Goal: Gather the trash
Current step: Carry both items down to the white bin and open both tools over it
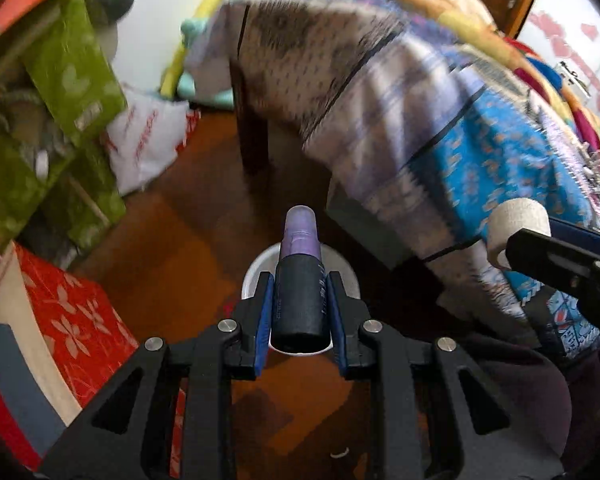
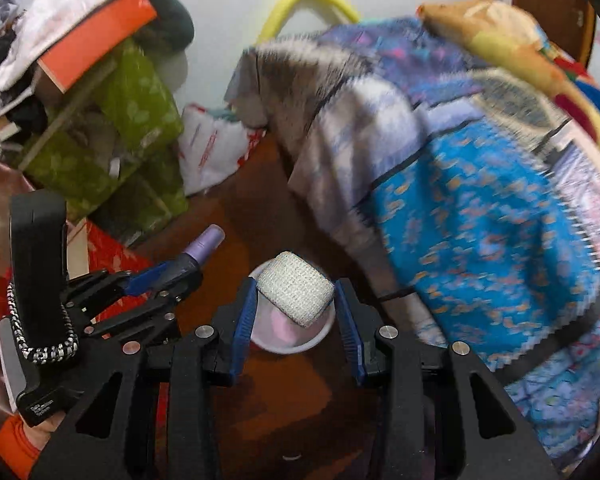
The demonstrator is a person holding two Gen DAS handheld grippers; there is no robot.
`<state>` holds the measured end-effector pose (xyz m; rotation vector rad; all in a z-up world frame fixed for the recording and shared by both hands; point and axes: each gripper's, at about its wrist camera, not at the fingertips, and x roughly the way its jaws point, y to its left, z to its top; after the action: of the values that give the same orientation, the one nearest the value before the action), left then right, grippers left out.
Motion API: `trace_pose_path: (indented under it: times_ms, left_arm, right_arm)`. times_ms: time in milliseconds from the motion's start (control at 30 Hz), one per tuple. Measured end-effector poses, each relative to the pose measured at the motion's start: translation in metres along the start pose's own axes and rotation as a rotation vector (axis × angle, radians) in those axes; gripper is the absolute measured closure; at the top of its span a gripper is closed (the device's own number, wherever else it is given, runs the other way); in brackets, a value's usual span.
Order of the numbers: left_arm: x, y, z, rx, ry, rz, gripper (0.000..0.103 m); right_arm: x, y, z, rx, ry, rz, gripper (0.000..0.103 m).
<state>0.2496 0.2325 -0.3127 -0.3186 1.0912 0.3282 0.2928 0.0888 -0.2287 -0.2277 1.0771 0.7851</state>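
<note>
Nearest us, our left gripper (image 1: 300, 304) pinches a dark bottle (image 1: 300, 292) with a lilac cap; our right gripper (image 2: 296, 304) clamps a bandage roll (image 2: 296, 294). Both hang over the white bin (image 2: 300, 342) at six o'clock, unreleased. We judge collection nearly finished. Brown floor (image 1: 180, 220); draped blue cloth (image 2: 480, 220) at three o'clock; green boxes (image 1: 76, 68) at ten.

- Both views are lit softly and evenly, without glare.
- Heavy motion blur is seen across the patterned bedspread (image 1: 440, 120) and green boxes (image 2: 136, 120).
- Strong fisheye bending and dark vignetting are shown at the edges.
</note>
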Motion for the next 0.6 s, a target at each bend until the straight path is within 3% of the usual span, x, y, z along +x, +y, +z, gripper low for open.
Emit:
trace_pose_path:
  times_ms: [267,467,600]
  left_arm:
    - [0.062,0.023,-0.004,-0.081,0.148,-0.042,0.077]
    - [0.074,0.021,0.003,-0.108,0.153,-0.067,0.077]
    - [0.070,0.013,0.010,-0.064,0.131,0.017,0.069]
  right_arm:
    - [0.058,0.000,0.007,-0.003,0.128,0.059,0.066]
    - [0.073,-0.004,0.019,0.001,0.135,0.088,0.065]
    - [0.073,-0.006,0.024,0.002,0.137,0.126,0.063]
